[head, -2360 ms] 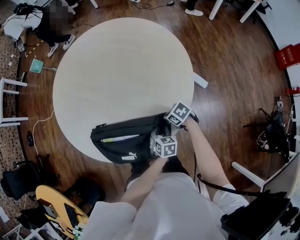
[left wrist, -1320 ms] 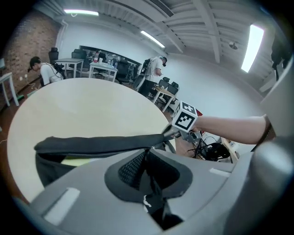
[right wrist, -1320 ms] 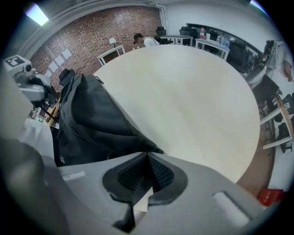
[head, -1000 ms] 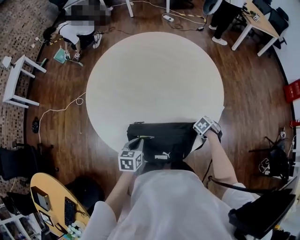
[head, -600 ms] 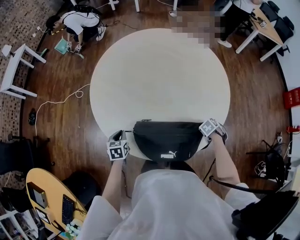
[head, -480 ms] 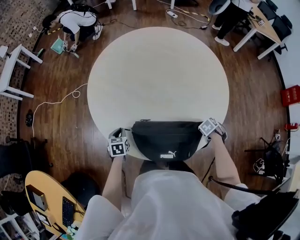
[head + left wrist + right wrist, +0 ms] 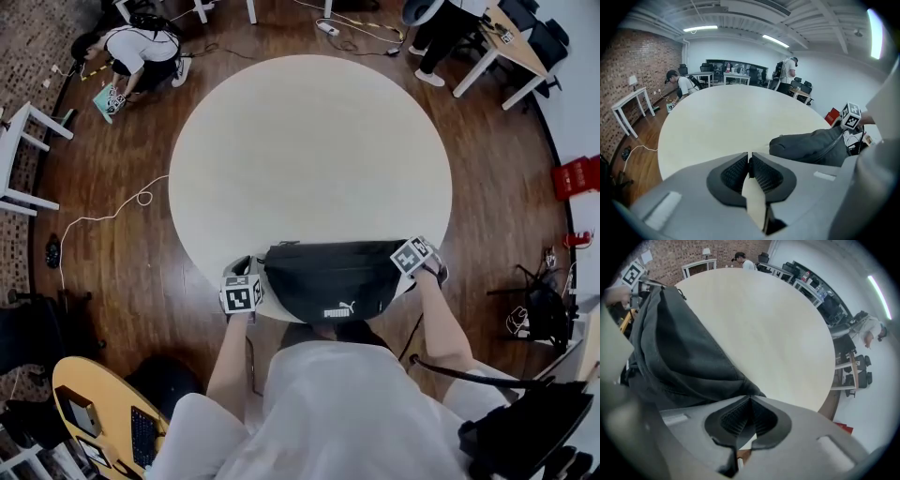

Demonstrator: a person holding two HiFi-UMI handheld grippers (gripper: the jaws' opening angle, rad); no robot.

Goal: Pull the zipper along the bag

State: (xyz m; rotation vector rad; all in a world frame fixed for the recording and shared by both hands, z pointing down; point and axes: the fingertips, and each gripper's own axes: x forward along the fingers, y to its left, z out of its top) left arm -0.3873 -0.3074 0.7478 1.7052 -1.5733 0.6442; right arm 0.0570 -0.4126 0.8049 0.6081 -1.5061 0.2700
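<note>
A black waist bag (image 7: 333, 281) with a white logo lies at the near edge of the round pale table (image 7: 309, 141), its top zipped closed. My left gripper (image 7: 242, 270) sits just off the bag's left end, apart from it. In the left gripper view its jaws (image 7: 750, 161) are shut with nothing between them, and the bag (image 7: 811, 147) lies off to the right. My right gripper (image 7: 403, 251) is at the bag's right end. In the right gripper view its jaws (image 7: 750, 398) are shut on the bag's dark fabric (image 7: 679, 352).
People stand and crouch at the far side of the room (image 7: 131, 47). White side tables (image 7: 19, 141), a red crate (image 7: 577, 178), a floor cable (image 7: 112, 211) and a yellow desk (image 7: 94, 412) surround the table.
The left gripper slid left along the bag's top and came off its left end; the bag's opening is now closed. The right gripper held the right end throughout.
</note>
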